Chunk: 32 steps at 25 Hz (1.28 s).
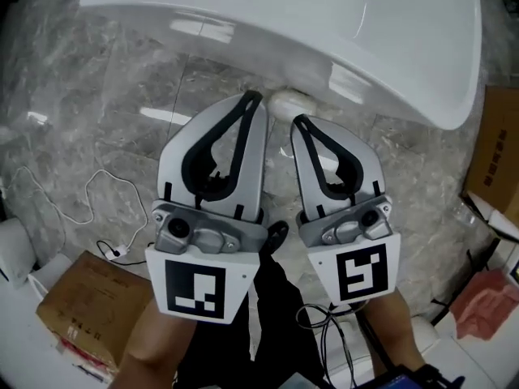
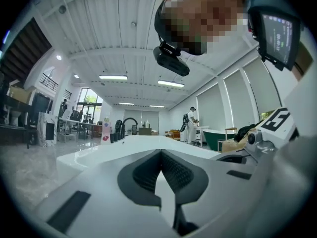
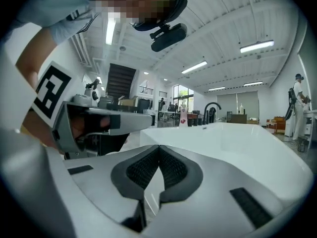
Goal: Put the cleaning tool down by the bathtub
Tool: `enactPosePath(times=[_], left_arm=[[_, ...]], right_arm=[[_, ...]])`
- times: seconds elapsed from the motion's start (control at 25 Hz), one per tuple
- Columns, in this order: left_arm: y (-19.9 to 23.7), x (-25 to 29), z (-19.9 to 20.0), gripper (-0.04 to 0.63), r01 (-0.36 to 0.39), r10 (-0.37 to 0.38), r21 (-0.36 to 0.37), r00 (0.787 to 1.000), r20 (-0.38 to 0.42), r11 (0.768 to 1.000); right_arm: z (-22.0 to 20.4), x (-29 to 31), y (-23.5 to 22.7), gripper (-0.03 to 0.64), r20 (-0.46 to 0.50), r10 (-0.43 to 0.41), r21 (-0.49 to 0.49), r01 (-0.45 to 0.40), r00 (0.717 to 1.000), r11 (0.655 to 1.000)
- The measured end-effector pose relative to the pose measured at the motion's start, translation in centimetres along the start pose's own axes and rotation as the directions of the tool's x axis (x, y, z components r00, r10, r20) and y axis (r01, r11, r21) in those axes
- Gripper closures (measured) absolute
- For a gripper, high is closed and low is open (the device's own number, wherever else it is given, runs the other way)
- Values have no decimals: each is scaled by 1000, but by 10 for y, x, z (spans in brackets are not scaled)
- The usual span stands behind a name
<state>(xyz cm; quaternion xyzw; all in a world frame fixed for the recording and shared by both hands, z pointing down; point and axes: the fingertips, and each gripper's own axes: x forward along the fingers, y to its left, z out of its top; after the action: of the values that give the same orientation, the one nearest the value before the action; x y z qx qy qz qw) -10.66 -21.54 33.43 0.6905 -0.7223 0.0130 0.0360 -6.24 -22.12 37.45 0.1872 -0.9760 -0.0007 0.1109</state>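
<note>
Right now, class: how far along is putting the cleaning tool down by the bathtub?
Looks done: a pale object, probably the tool, lies on the floor by the bathtub. In hand: nothing; left gripper and right gripper are shut, empty. Left: nothing visible.

Glossy white bathtub point(image 1: 389, 39), grey white-veined marble floor point(image 1: 89, 87), brown cardboard box point(image 1: 85, 302), dark green tub point(image 2: 215, 137)
</note>
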Motion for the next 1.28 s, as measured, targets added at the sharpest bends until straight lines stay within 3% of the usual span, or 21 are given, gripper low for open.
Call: enactPosePath(times=[0.2,0.36,0.92,1.28], left_arm=[[-11,-12,46,581,-16,15,21,999,39,1000],[-22,-17,63,581,-6,4,32,998,60,999],[-23,-23,63,581,9,-11,28,998,66,1000],[-24,-16,54,581,29,-30,26,998,54,999]], right_arm=[[57,-19,-13,604,65,-96,22,94,993,995],[81,-30,-14,604,100,-120,5,120,988,993],[81,-46,-21,605,112,-202,14,201,973,979],[68,-42,-26,604,102,-211,22,210,972,978]])
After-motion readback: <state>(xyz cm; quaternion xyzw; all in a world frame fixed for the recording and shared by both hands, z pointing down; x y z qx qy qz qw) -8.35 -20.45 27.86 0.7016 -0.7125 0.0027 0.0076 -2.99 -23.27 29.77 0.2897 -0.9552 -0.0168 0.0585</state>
